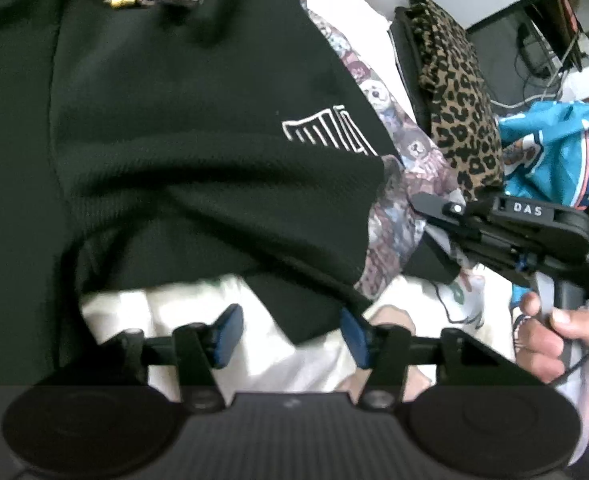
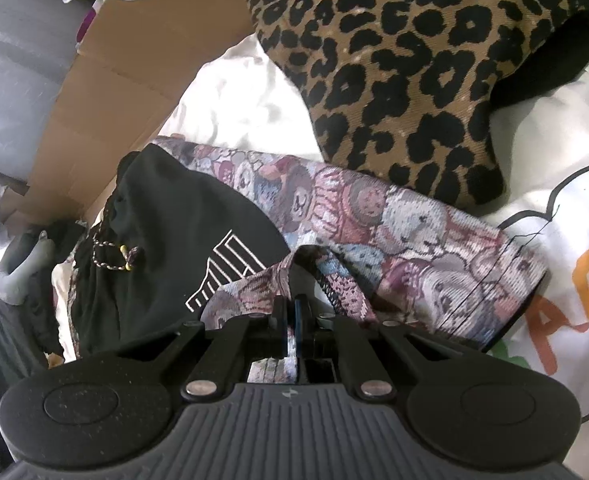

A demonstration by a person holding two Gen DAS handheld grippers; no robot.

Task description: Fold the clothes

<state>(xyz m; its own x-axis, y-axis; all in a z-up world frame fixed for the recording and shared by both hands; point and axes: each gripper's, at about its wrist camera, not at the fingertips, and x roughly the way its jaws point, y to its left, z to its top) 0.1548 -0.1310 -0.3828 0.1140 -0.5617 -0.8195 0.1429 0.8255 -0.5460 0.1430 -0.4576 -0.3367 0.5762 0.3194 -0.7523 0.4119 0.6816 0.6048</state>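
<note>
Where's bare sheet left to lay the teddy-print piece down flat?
Bare white sheet shows between the cardboard box and the leopard-print garment. Another patch lies below the black garment, by the left hand-held gripper. The middle is crowded.

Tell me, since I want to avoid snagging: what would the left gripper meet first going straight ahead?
Probably the black garment: its hem hangs just ahead of the open left gripper, over the white sheet. Depth is unclear.
</note>
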